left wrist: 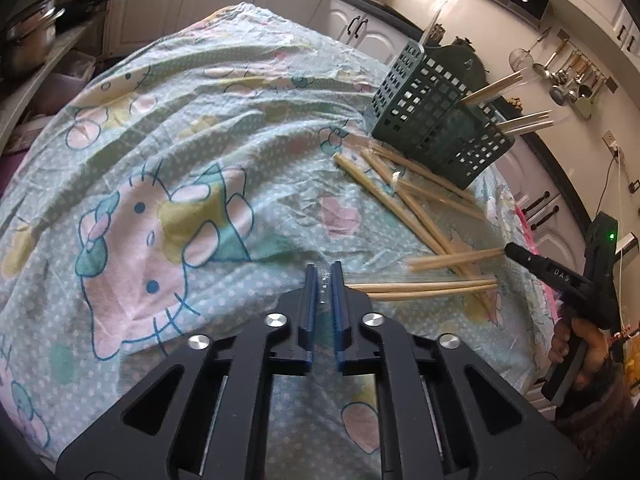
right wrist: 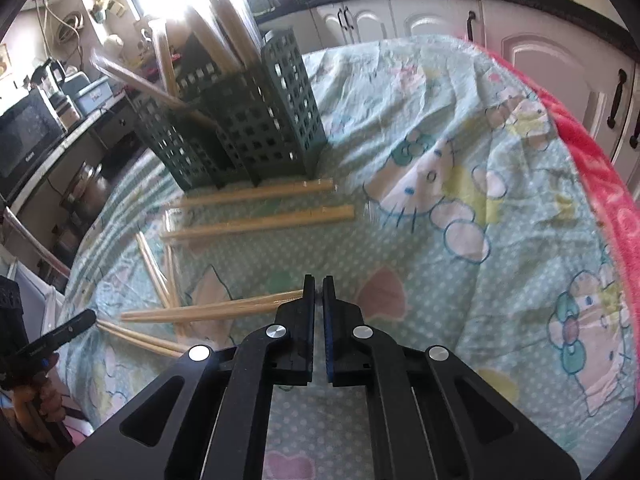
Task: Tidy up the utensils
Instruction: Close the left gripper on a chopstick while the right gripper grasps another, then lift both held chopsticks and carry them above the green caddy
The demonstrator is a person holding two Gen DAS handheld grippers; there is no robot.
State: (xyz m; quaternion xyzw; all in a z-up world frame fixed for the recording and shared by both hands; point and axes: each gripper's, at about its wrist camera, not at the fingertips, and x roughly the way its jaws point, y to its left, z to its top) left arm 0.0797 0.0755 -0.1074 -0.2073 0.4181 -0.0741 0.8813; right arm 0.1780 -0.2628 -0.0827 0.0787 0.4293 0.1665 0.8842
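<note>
A dark green slotted utensil holder [left wrist: 436,120] [right wrist: 240,120] stands on the table with several wrapped chopstick pairs in it. More wrapped chopstick pairs [left wrist: 404,192] [right wrist: 260,222] lie loose on the cloth in front of it. My left gripper [left wrist: 325,276] is shut on the plastic wrapper end of one chopstick pair [left wrist: 424,286], which sticks out to its right. My right gripper [right wrist: 319,288] is shut on another chopstick pair [right wrist: 208,310], which sticks out to its left. The right gripper also shows in the left wrist view [left wrist: 516,254].
The table wears a light blue Hello Kitty cloth [left wrist: 168,184] [right wrist: 460,208] with a pink towel edge [right wrist: 600,168]. White cabinets [right wrist: 540,52], a microwave [right wrist: 24,136], pots [left wrist: 28,36] and hanging ladles [left wrist: 568,76] surround the table.
</note>
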